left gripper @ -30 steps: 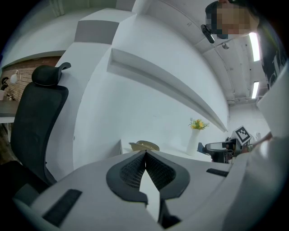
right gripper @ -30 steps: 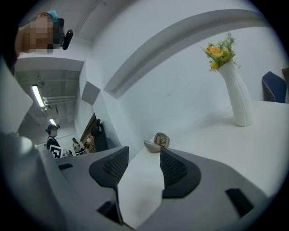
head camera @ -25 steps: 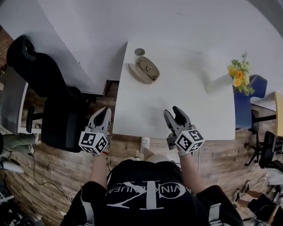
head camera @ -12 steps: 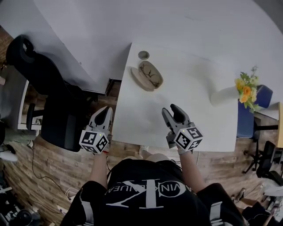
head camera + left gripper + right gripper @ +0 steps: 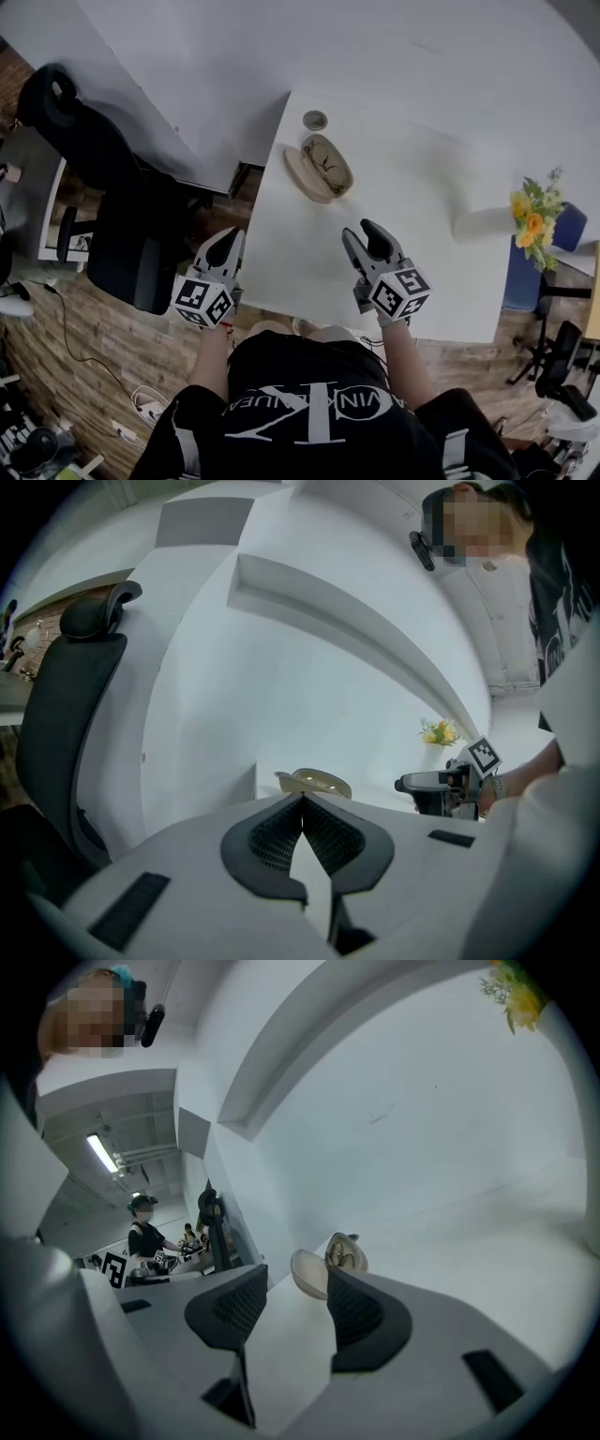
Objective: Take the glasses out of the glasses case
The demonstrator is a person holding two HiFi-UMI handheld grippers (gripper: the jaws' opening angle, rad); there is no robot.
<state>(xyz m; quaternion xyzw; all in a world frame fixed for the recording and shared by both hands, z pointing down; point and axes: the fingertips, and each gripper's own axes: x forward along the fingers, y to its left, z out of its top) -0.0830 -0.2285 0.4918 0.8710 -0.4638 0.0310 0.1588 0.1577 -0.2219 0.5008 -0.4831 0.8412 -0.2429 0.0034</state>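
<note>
The glasses case [image 5: 317,172] is seen open (glasses [image 5: 330,161] inside) at eleven o'clock of the right gripper [image 5: 361,232], whose jaws are parted and empty; the left gripper [image 5: 228,238] is pressed closed.

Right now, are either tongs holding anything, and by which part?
Nothing is held: left tongs shut and empty, right tongs open, short of the glasses case.

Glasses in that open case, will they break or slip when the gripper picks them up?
The glasses look thin-framed, so probably light and easy to bend. They lie in the open case, which looks light and might shift or lift with them.
</note>
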